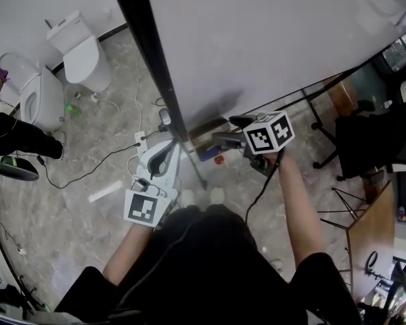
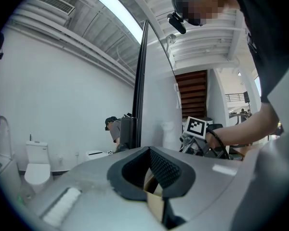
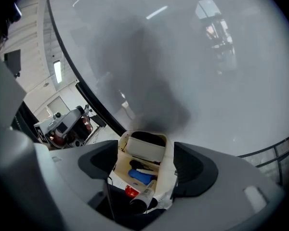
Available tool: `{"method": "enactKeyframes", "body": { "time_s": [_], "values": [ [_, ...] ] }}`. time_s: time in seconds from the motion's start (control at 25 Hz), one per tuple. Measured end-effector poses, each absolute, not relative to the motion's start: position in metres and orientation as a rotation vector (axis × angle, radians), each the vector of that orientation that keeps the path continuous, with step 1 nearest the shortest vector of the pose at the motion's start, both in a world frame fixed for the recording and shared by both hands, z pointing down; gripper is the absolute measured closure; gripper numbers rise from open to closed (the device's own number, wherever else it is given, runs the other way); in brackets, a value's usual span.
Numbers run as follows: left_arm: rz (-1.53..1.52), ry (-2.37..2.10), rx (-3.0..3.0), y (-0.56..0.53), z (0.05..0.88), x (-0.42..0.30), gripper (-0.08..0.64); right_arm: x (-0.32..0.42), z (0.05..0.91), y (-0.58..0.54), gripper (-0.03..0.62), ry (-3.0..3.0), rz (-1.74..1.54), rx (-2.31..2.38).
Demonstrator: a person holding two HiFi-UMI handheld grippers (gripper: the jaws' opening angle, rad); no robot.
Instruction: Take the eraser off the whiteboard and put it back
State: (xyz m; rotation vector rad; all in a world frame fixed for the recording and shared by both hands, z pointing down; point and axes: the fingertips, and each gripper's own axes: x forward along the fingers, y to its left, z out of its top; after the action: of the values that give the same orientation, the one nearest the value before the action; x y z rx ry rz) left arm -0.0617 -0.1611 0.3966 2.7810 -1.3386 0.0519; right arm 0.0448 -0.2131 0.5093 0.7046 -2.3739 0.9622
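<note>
The right gripper (image 3: 147,168) has its jaws apart; the eraser (image 3: 145,151) lies in the tray (image 3: 166,170) at its 12 o'clock, below the whiteboard (image 3: 183,57). I would advance straight, then close on its long sides. The left gripper (image 2: 151,171) has jaws together.

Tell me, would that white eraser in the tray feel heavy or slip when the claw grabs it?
The eraser looks like a boxy block, so it is probably light and fairly stiff. Its flat sides should suit the open right gripper, so slipping seems unlikely. It shouldn't roll, unlike the round blue marker beside it in the tray.
</note>
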Motion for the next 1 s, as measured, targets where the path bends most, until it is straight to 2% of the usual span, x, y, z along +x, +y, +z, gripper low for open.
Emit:
{"method": "enactKeyframes", "body": {
  "time_s": [0.12,0.36,0.88,1.0],
  "values": [
    [0.052,-1.355,2.768,-0.161,0.397,-0.061,0.555,0.04,0.507,-0.213,0.222,-2.376,0.955,0.692],
    [0.051,-1.374,2.759,-0.16,0.398,-0.065,0.555,0.04,0.503,-0.211,0.27,-2.365,0.908,0.69],
    [0.011,-1.35,2.768,-0.157,0.396,-0.066,0.555,0.02,0.493,-0.205,0.281,-2.284,0.698,0.719],
    [0.004,-1.345,2.77,-0.155,0.397,-0.07,0.555,0.017,0.495,-0.207,0.307,-2.241,0.656,0.768]
  ]
}}
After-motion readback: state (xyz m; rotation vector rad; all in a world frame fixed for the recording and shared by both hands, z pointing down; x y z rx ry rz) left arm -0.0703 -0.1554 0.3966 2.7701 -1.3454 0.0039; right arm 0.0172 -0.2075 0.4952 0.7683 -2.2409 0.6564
